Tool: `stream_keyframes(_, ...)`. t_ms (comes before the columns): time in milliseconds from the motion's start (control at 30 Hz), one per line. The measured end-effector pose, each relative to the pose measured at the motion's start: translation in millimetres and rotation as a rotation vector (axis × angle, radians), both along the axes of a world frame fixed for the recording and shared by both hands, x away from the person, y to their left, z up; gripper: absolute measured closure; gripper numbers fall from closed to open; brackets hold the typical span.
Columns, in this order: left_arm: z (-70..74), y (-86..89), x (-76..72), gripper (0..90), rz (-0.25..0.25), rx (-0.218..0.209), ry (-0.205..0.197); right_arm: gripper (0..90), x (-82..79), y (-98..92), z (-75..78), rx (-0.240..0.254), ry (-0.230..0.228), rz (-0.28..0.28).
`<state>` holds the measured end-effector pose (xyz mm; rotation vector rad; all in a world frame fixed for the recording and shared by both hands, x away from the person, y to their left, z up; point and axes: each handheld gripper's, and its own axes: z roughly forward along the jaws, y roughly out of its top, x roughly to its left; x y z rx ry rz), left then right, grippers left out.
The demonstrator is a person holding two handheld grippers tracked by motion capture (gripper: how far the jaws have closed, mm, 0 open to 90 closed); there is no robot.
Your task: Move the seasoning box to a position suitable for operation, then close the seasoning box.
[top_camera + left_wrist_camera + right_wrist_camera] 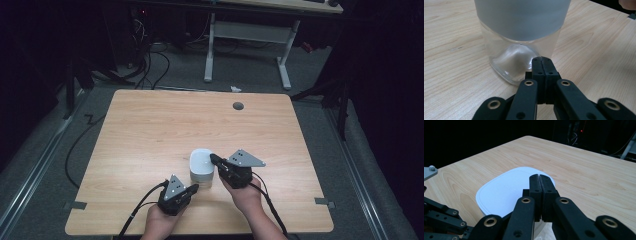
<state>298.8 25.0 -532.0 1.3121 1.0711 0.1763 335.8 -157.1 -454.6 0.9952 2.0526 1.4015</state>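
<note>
A clear square jar (202, 169) with a white lid stands on the wooden table (150, 130) near its front edge. In the left gripper view the jar's glass base (514, 62) and pale lid band rise close ahead. My left gripper (196, 187) is shut with nothing between its jaws, its tips (542, 60) right at the jar's lower wall. My right gripper (213, 159) is also shut and empty, and its tips (540, 177) hover over the far edge of the white lid (506, 191). The left gripper's linkage (441, 217) shows at the lower left of the right gripper view.
A round grommet hole (238, 106) sits near the table's far edge. Beyond the table stands a white desk frame (247, 37), with cables (150, 62) on the dark floor. Tape patches (325, 202) mark the table's front corners.
</note>
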Motion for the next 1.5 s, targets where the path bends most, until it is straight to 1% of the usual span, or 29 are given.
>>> stream_keyframes(100, 0.2, 0.6, 0.7, 90.0, -0.002, -0.001, 0.005, 88.9, -0.1, -1.4, 1.3, 0.001, -0.002, -0.004)
stream_keyframes(200, 3.2, 4.0, 2.0, 90.0, -0.007, -0.011, 0.030, 88.6, 0.6, -5.7, 2.4, 0.008, -0.007, -0.013)
stream_keyframes(267, 6.8, 7.6, 1.3, 90.0, -0.013, -0.021, 0.038, 88.5, 1.3, -10.6, 2.3, 0.010, -0.005, -0.025)
stream_keyframes(333, 9.6, 12.3, -0.9, 90.0, -0.028, -0.005, 0.027, 88.3, 2.0, -16.1, 0.8, 0.016, -0.004, -0.037)
stream_keyframes(400, 10.1, 19.2, -1.3, 90.0, -0.037, 0.022, 0.017, 88.2, 2.8, -22.3, -1.8, 0.019, -0.001, -0.049)
stream_keyframes(433, 10.1, 19.2, -1.3, 90.0, -0.037, 0.022, 0.017, 88.1, 3.0, -26.3, -3.8, 0.012, 0.004, -0.056)
stream_keyframes(467, 9.9, 28.8, 0.5, 90.0, -0.029, 0.045, 0.013, 87.8, 2.9, -29.2, -5.6, 0.011, 0.007, -0.060)
stream_keyframes(567, 11.0, 45.9, 6.4, 88.2, 0.008, 0.052, 0.013, 86.7, 2.0, -38.7, -11.9, 0.003, 0.022, -0.073)
stream_keyframes(600, 11.0, 45.9, 6.4, 87.7, 0.008, 0.052, 0.013, 86.7, 2.0, -38.7, -11.9, 0.003, 0.022, -0.073)
stream_keyframes(633, 11.0, 57.7, 11.7, 87.1, 0.046, 0.055, 0.011, 86.6, 1.3, -47.3, -17.8, -0.001, 0.042, -0.088)
stream_keyframes(700, 10.4, 68.3, 17.4, 85.4, 0.076, 0.065, 0.007, 86.4, 0.6, -54.7, -22.5, -0.010, 0.054, -0.101)
stream_keyframes(733, 9.9, 75.2, 22.0, 84.3, 0.102, 0.079, 0.002, 86.2, 0.3, -58.1, -24.4, -0.015, 0.058, -0.108)
stream_keyframes(767, 9.8, 79.8, 24.7, 82.4, 0.116, 0.084, 0.002, 85.7, 0.2, -64.0, -27.6, -0.019, 0.065, -0.122)
stream_keyframes(800, 9.7, 87.3, 29.5, 81.3, 0.144, 0.082, 0.000, 85.5, 0.0, -67.4, -29.3, -0.016, 0.070, -0.132)
stream_keyframes(900, 11.7, 105.6, 38.3, 78.6, 0.201, 0.073, 0.004, 85.2, -1.3, -84.9, -35.3, -0.022, 0.079, -0.173)
stream_keyframes(1000, 12.6, 121.1, 43.2, 75.9, 0.257, 0.076, -0.002, 85.0, -3.7, -100.9, -38.9, -0.027, 0.086, -0.210)
stream_keyframes(1067, 11.4, 129.3, 45.5, 72.5, 0.289, 0.084, 0.001, 84.0, -6.9, -114.2, -41.7, -0.026, 0.094, -0.236)
stream_keyframes(1133, 10.0, 135.0, 47.4, 68.5, 0.318, 0.100, -0.004, 83.3, -9.7, -124.1, -44.2, -0.026, 0.097, -0.256)
stream_keyframes(1167, 10.0, 135.0, 47.4, 67.2, 0.318, 0.100, -0.004, 82.8, -12.2, -130.8, -45.8, -0.023, 0.100, -0.273)
stream_keyframes(1200, 8.7, 139.0, 49.7, 65.6, 0.339, 0.111, -0.004, 81.9, -14.8, -137.5, -47.5, -0.019, 0.099, -0.291)
stream_keyframes(1267, 7.4, 141.8, 51.9, 63.4, 0.350, 0.116, 0.002, 80.4, -18.0, -146.0, -49.6, -0.013, 0.094, -0.309)
stream_keyframes(1300, 7.5, 142.2, 52.4, 62.2, 0.352, 0.104, 0.010, 78.8, -21.7, -152.5, -51.5, -0.003, 0.097, -0.328)
stream_keyframes(1333, 7.9, 141.8, 51.8, 61.4, 0.353, 0.074, 0.022, 77.8, -24.1, -156.1, -52.7, 0.001, 0.102, -0.339)
stream_keyframes(1400, 6.4, 137.5, 47.5, 60.9, 0.338, 0.061, 0.023, 75.4, -32.5, -164.7, -55.4, 0.031, 0.105, -0.360)
stream_keyframes(1433, 5.4, 135.4, 46.2, 60.8, 0.331, 0.068, 0.025, 74.4, -39.8, -169.5, -57.3, 0.041, 0.100, -0.374)
stream_keyframes(1500, 3.4, 129.8, 44.2, 60.7, 0.317, 0.088, 0.024, 73.1, -46.2, -172.3, -59.3, 0.038, 0.099, -0.388)
